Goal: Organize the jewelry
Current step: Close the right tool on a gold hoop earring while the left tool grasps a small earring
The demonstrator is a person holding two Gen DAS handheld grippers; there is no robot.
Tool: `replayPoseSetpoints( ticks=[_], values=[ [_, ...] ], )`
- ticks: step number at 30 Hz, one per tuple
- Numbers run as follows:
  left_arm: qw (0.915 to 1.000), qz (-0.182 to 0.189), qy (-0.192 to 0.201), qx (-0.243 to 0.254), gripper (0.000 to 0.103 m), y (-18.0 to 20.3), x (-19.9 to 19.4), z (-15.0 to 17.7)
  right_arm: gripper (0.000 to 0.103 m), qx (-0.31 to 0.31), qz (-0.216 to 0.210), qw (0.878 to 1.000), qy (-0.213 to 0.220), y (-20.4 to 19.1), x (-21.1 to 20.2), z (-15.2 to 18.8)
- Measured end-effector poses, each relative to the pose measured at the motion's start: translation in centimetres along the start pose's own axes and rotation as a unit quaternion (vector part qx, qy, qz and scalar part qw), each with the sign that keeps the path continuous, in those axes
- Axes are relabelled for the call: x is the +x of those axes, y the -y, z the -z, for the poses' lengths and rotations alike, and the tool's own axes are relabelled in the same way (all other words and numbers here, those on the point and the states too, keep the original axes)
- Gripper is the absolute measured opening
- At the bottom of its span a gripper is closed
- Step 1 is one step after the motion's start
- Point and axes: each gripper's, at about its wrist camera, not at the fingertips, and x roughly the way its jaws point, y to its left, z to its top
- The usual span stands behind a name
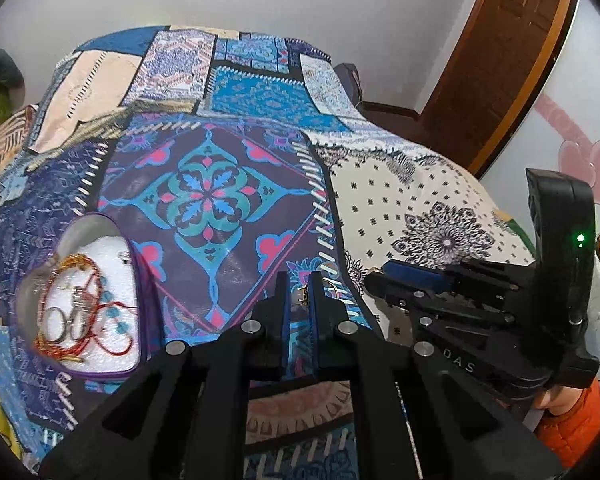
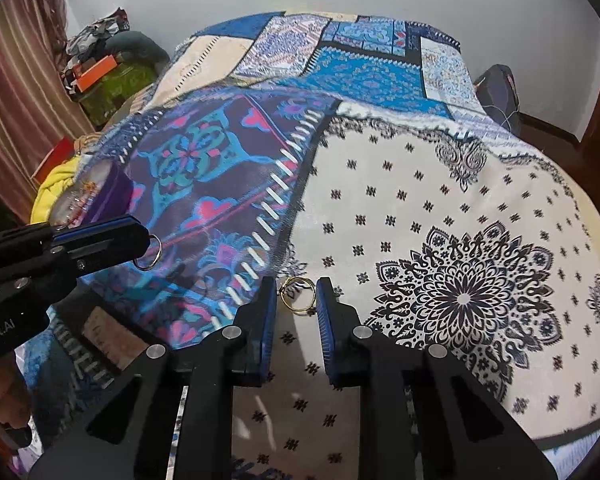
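L gripper (image 1: 299, 294) fingers are narrow, pinching a silver ring (image 2: 150, 253) above the bedspread (image 1: 400, 200); carry it to the purple box (image 1: 100, 300). R gripper (image 2: 297, 294) fingers stand wide, straddling the gold ring (image 2: 298, 295) on the bedspread: lower flat w/ ring centred, then close slowly.

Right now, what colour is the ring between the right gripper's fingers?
Gold. The ring shows best in the right wrist view, lying on the white patterned cloth.
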Motion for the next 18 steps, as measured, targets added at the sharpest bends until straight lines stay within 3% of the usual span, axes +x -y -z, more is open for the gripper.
replayPoseSetpoints(
  ticks=[18],
  values=[
    [0.9953,-0.028,0.092,-0.006,0.007,-2.2,-9.8,-0.8,0.018,-0.039,-0.025,0.993,0.111,-6.5,-7.3,-4.1]
  ],
)
